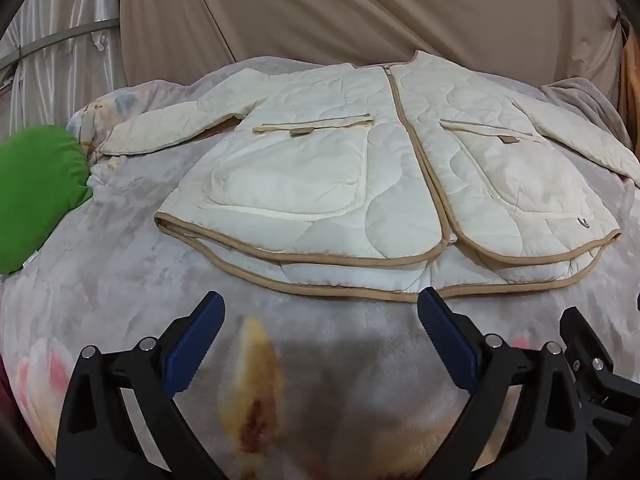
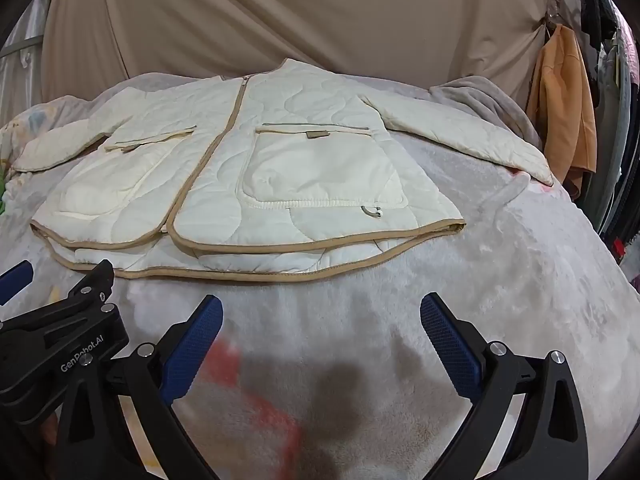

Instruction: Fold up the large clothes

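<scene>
While the cream quilted jacket (image 1: pixel 344 184) is lying spread flat and front-up on the grey plush blanket (image 1: pixel 120 280), both grippers are hovering over the blanket's near part, short of the jacket's tan-trimmed hem. The left gripper (image 1: pixel 320 320) is holding its jaws spread wide, with nothing between the blue pads (image 1: pixel 200 344) but bare blanket. The right gripper (image 2: pixel 320 320) is standing just as wide, also gripping nothing, and its fingertips are sitting apart from the hem. In the right wrist view the left gripper's black frame is showing at the lower left, just beside the right one.

The jacket is lying zipped, its tan zipper line (image 1: pixel 416 152) running from the collar at the far side down to the hem nearest the grippers. Two large patch pockets are sitting on either side of the zipper, each with a small tan tab at its top edge. Both sleeves are reaching outward and slightly toward the grippers; the right sleeve (image 2: pixel 472 136) is draping toward the blanket's edge. The back panel's hem is peeking out below the front hem.

A green cushion (image 1: pixel 36 196) is resting on the blanket to the left, well apart from the jacket. A beige curtain (image 1: pixel 360 12) is hanging behind, and an orange garment (image 2: pixel 564 108) is hanging at the far right.
</scene>
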### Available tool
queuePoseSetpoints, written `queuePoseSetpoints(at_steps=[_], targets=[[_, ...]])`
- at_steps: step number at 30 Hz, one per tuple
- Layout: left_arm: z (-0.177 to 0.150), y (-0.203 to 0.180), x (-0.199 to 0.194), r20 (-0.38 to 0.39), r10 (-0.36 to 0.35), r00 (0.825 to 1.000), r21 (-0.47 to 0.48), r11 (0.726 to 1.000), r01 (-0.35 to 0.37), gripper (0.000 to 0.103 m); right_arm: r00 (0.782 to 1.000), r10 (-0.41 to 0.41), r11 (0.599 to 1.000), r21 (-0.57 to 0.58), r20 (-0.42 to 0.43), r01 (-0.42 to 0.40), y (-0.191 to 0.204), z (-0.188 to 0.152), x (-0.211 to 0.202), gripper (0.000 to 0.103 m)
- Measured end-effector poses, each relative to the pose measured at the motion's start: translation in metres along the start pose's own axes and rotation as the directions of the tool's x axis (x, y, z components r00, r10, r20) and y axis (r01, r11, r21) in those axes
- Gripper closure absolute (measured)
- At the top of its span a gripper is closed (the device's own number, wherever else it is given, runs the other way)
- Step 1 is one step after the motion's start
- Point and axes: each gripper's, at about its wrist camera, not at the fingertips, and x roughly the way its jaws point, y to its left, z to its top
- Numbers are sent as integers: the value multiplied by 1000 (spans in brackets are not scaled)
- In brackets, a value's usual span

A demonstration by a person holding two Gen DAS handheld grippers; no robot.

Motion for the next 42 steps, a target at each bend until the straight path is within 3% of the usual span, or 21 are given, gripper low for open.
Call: queuePoseSetpoints(at_steps=[18,32,42], targets=[[4,-4,-14,49,24,999,10,1000,-25,10,1000,-13,1000,-6,16,13,-1,4,-6,5],[42,4,-35,30,-36,999,9,999,36,10,999,-6,1000,-18,53,7,-5,40,-28,6],[61,6,-22,11,-24,1000,19,1000,23,10,999,2,1000,-25,41,-1,3,59,-16,6]])
